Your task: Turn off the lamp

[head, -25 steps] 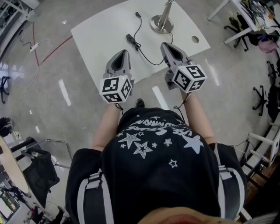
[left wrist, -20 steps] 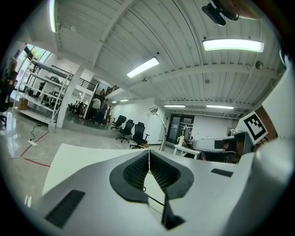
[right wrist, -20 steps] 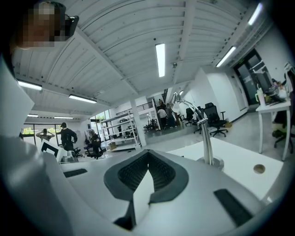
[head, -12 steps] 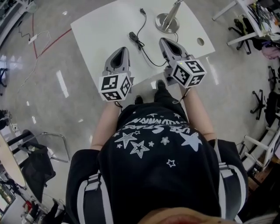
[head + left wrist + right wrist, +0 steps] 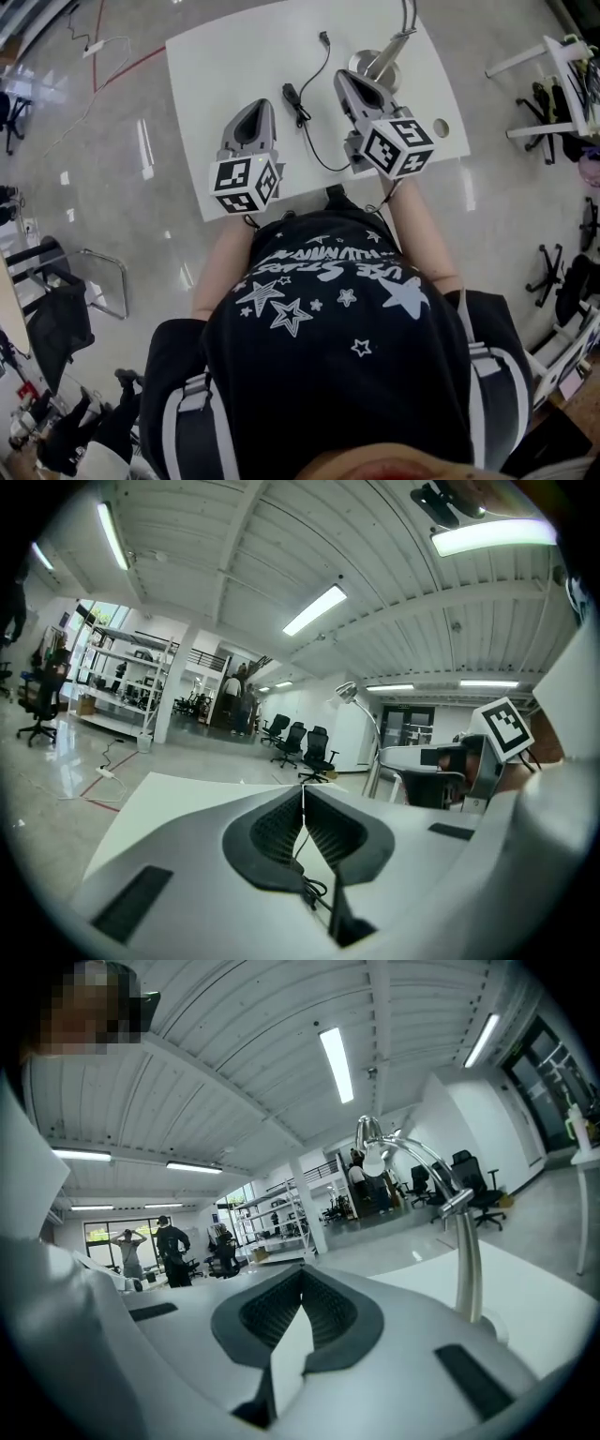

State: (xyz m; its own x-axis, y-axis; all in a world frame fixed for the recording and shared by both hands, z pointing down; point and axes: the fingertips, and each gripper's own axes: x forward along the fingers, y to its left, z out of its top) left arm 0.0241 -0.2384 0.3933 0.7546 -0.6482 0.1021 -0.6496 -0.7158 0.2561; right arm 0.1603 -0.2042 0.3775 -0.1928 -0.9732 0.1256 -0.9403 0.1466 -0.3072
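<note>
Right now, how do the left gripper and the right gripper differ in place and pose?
The right gripper reaches beside the lamp base; the left gripper hangs farther back, left of the cord switch. The right one angles leftward, the left points straight ahead. Both are shut and empty.

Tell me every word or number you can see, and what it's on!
Shirt: white lettering above the stars, upside down and warped, too unclear to read.
Left cube: only a black-and-white square pattern, no letters.
Right cube: the same kind of pattern, no letters.
Table, lamp, cord: no writing shows.
</note>
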